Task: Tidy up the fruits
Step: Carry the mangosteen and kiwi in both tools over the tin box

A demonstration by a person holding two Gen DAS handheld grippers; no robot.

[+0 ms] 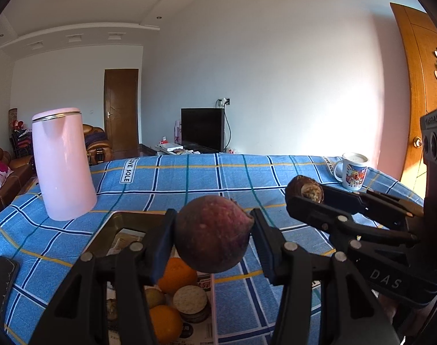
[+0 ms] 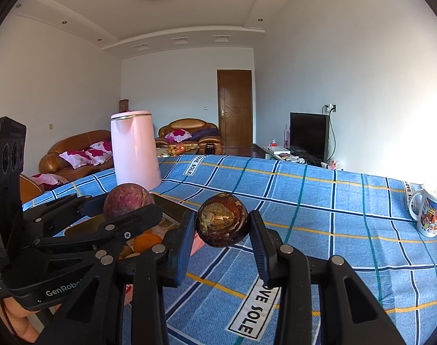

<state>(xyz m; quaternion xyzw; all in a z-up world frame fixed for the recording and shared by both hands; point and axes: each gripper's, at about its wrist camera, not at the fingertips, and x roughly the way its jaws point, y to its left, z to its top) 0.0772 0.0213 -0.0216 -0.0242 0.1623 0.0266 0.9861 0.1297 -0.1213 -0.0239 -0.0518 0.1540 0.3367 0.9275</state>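
My left gripper [image 1: 212, 230] is shut on a round purple-brown fruit [image 1: 212, 234] and holds it above a metal tray [image 1: 118, 221]. The tray holds two oranges [image 1: 176, 277], a greenish fruit [image 1: 155, 297] and round crackers [image 1: 189, 300]. My right gripper [image 2: 222, 225] is shut on a dark brown scuffed fruit [image 2: 222, 224] and holds it above the blue checked tablecloth [image 2: 319, 215], right of the tray. The right gripper also shows in the left wrist view [image 1: 304, 194], and the left gripper in the right wrist view [image 2: 126, 204].
A pink kettle [image 1: 63, 162] stands behind the tray at the left. A printed white mug [image 1: 352, 172] stands at the far right of the table. A dark phone [image 1: 3, 279] lies at the left edge. Sofas, a TV and doors are beyond the table.
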